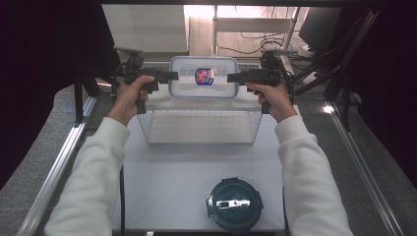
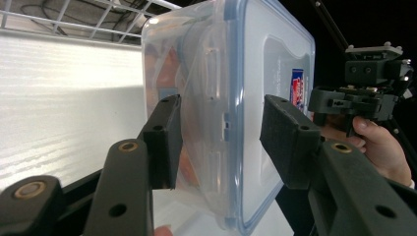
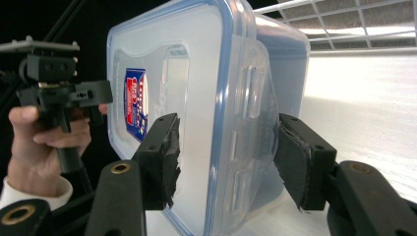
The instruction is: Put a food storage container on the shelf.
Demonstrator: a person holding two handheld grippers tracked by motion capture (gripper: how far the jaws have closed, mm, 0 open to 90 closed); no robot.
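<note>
A clear rectangular food box [image 1: 204, 77] with a blue-rimmed lid and a red and blue sticker hangs, lid up, over the far side of a wire basket [image 1: 147, 130]. My left gripper [image 1: 173, 75] is shut on its left end and my right gripper [image 1: 232, 77] on its right end. In the left gripper view my left gripper [image 2: 221, 142] has one pad on the box [image 2: 246, 98] body and one on the lid. In the right gripper view my right gripper [image 3: 226, 162] clamps the box [image 3: 196, 88] the same way, pads pressed on lid and base.
A round dark teal container [image 1: 234, 204] with a clip lid stands near the front edge of the white table top [image 1: 167, 182]. Metal rails [image 1: 59, 162] run along both sides. Dark curtains and cables lie beyond the table.
</note>
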